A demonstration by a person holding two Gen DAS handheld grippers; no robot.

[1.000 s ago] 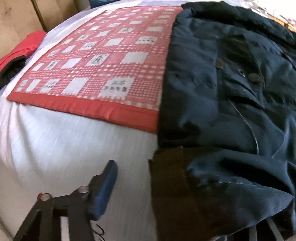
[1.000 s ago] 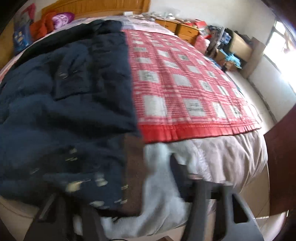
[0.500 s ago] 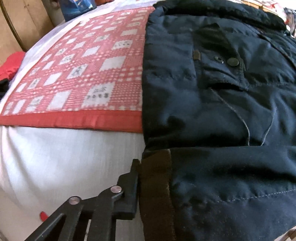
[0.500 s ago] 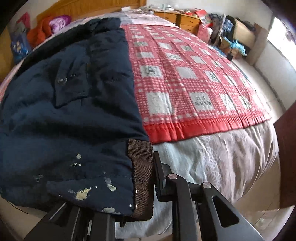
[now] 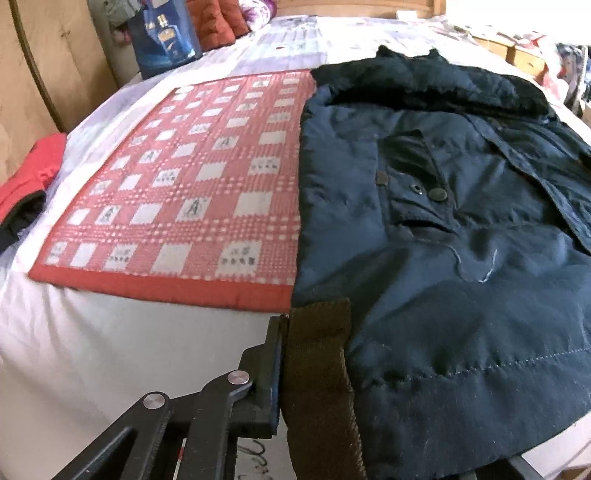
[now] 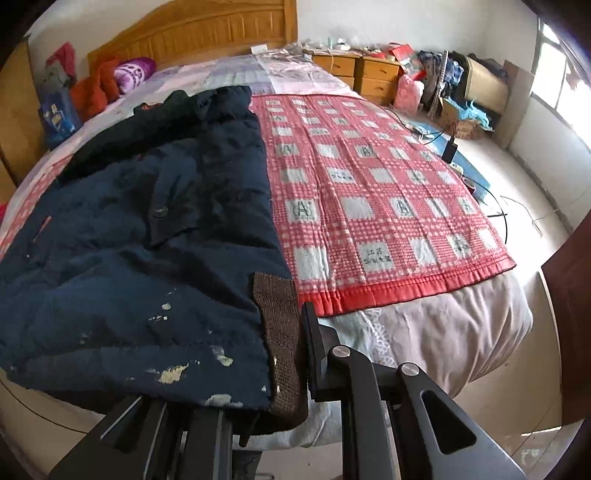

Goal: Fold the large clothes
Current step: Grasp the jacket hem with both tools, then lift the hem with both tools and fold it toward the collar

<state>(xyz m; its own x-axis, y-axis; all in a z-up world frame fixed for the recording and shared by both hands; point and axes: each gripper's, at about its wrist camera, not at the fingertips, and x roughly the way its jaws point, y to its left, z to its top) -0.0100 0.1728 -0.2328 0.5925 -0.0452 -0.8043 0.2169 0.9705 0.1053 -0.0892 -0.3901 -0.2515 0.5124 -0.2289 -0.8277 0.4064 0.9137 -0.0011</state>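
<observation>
A large dark navy jacket [image 5: 461,229] lies spread on the bed, collar at the far end; it also shows in the right wrist view [image 6: 155,240]. Its hem has brown knit bands at both corners. My left gripper [image 5: 317,384] is shut on the left brown band [image 5: 317,362]; only its left finger [image 5: 269,373] shows. My right gripper [image 6: 280,354] is shut on the right brown band [image 6: 280,325], with white paint flecks on the hem beside it. The right finger [image 6: 314,354] presses the band's outer side.
A red checked mat [image 5: 192,199] lies under the jacket on the white sheet [image 5: 110,354]. A red garment [image 5: 29,173] and a blue bag [image 5: 166,33] sit at the left. Wooden headboard [image 6: 207,29], dressers [image 6: 369,74] and floor clutter [image 6: 461,96] stand to the right.
Both grippers closed in on the hem corners and shut on the brown bands. The hem is now raised and pulled toward me, so more of the bed and jacket shows.
</observation>
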